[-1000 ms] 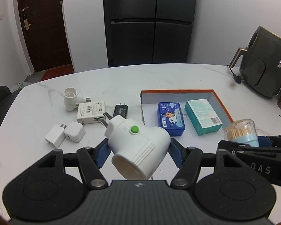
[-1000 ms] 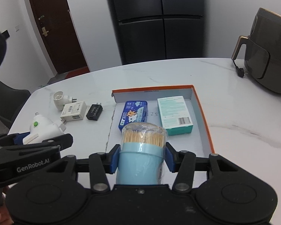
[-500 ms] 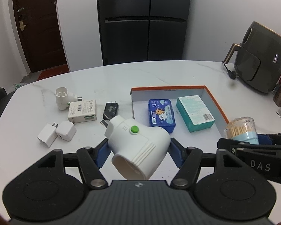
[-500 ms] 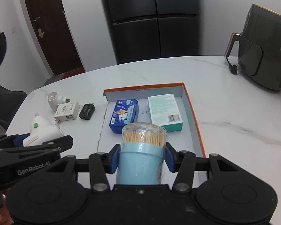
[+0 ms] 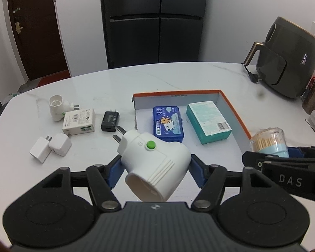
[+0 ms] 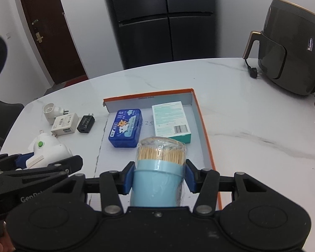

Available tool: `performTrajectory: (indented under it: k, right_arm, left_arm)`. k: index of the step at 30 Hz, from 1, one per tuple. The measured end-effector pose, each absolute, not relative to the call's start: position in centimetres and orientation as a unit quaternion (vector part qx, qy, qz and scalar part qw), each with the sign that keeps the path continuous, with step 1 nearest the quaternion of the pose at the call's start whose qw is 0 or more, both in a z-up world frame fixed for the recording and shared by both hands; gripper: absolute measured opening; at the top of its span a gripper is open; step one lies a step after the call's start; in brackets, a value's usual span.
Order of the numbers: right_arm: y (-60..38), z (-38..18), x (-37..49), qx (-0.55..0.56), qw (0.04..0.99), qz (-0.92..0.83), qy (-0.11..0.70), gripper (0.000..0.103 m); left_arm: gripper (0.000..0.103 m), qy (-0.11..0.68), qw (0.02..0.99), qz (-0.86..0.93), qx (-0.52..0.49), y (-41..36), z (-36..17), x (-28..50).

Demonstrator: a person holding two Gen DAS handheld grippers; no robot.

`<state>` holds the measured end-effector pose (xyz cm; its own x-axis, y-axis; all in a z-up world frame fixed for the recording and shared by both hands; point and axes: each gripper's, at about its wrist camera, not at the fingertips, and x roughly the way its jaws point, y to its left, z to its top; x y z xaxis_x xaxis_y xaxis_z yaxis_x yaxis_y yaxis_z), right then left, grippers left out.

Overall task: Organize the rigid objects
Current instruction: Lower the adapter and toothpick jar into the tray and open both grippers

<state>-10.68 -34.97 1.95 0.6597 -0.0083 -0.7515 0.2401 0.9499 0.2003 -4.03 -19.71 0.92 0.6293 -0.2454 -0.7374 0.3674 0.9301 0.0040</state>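
Observation:
My left gripper is shut on a white socket adapter with a green button, held above the table left of the tray. My right gripper is shut on a blue toothpick jar, held over the near part of the orange-rimmed tray. The tray holds a blue case and a teal box. In the right wrist view the left gripper with the adapter shows at the left; in the left wrist view the jar shows at the right.
On the marble table left of the tray lie a white adapter, a white box charger, a black charger and two small white chargers. A dark air fryer stands at the far right. A black fridge stands behind.
Both grippers have drawn back and up from the table, so the tray and chargers look farther away. Both keep their hold.

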Motion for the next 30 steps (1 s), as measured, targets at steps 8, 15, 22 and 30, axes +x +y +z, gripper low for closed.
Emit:
performTrajectory:
  k: [8,15,22,30]
  right_arm:
    - [-36.0,1.4,-10.2,0.145,0.897,-0.073,0.411,0.060]
    - [-36.8,0.9,-9.6,0.145,0.895,-0.076,0.415,0.060]
    - [-37.6,0.5,-9.0,0.146,0.893,-0.077,0.419,0.058]
    - [-38.5,-0.5,-7.8,0.142,0.888,-0.078,0.431,0.057]
  left_arm:
    - [0.068,0.401,0.896,-0.176,0.079,-20.9,0.4,-3.7]
    - [0.068,0.407,0.893,-0.178,0.077,-21.7,-0.1,-3.1]
    - [0.068,0.412,0.889,-0.182,0.078,-22.8,-0.6,-2.7]
    - [0.068,0.430,0.881,-0.185,0.070,-23.8,-1.9,-1.7]
